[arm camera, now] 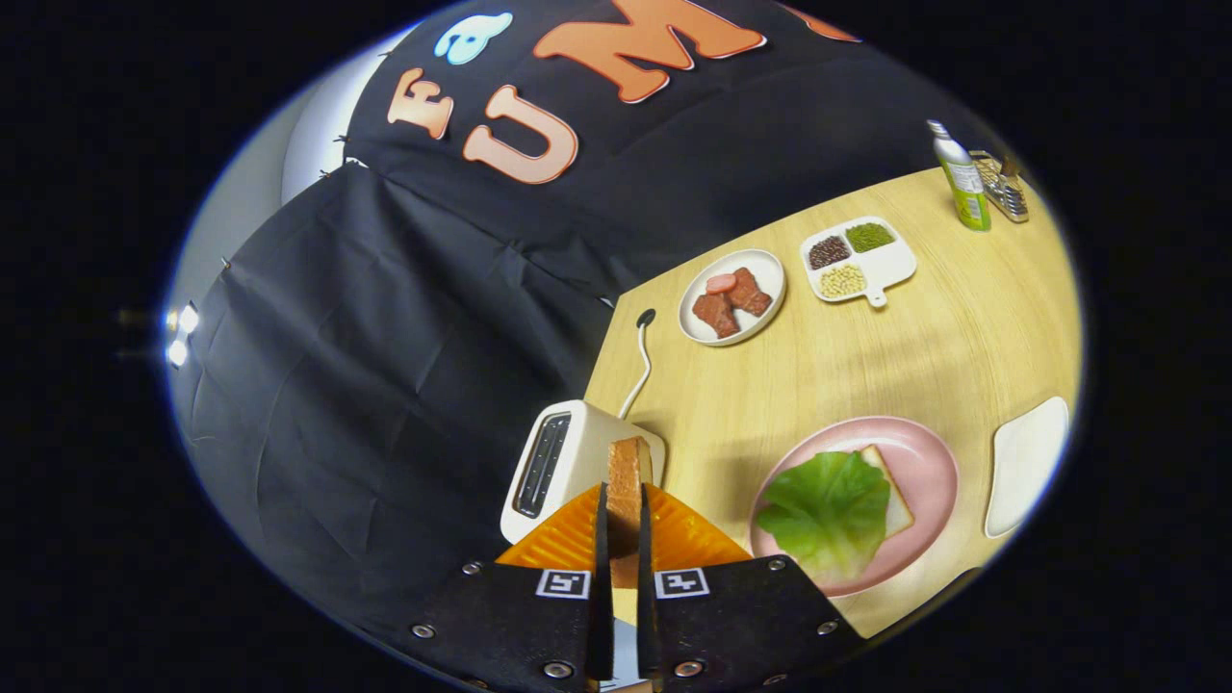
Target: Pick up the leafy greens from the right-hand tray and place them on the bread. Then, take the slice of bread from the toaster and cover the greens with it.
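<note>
Between the fingers: a slice of bread (628,481) is held on edge, its flat faces clamped from both sides, its top edge standing clear beyond the fingertips.
Claw (624,525): closed down to the thickness of the slice; both fingers are seen pressing on it.
Toaster (558,464): located just ahead of the fingers and slightly to their left, on the wooden table (866,346); its near slot is seen empty. The held slice is judged to be lifted clear of it.
Pink plate (929,462): set to the right of the toaster, well apart from the claw.
Base bread (895,496): laid flat on the pink plate, one corner showing from under the greens.
Leafy greens (828,510): already laid over the base bread, so the first half of the task is judged done.
White tray (1028,464): placed just beyond the pink plate on the right.
Step in hand: the held slice is to be carried right to the plate.
Method: the slice should be turned flat, centred over the greens, lowered until contact is made, and only then released.
Risk: if released early or while tilted, the slice may slide off the springy leaf.
</note>
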`<state>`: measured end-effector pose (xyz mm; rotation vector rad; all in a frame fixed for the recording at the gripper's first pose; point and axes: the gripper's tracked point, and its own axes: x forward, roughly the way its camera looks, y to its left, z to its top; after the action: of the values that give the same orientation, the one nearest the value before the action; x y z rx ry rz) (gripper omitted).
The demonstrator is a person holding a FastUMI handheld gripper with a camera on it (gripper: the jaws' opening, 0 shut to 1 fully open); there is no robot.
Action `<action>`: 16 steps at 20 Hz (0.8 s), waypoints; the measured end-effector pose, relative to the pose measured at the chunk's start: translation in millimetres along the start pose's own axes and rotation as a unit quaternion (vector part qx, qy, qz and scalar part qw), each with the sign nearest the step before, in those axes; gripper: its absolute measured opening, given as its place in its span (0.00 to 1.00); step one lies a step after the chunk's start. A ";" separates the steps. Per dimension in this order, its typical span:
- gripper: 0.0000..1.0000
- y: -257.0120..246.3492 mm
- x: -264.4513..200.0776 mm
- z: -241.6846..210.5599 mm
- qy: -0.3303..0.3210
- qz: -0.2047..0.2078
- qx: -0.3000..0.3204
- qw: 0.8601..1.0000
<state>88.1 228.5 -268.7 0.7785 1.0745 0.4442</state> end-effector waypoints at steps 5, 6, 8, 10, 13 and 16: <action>0.10 -28.8 -6.0 -6.8 -0.005 -0.003 0.008 1.000; 0.10 -34.5 -5.6 -7.8 -0.007 -0.006 0.008 1.000; 0.10 -49.8 -6.5 -15.2 -0.001 -0.013 0.007 1.000; 0.10 -62.7 -5.5 -21.4 0.006 -0.014 0.009 1.000; 0.10 -90.1 -5.2 -29.6 0.012 -0.027 0.009 1.000; 0.10 -114.3 -4.9 -33.2 0.017 -0.042 0.013 0.999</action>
<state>51.3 161.4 -359.9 0.7479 1.1422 0.3738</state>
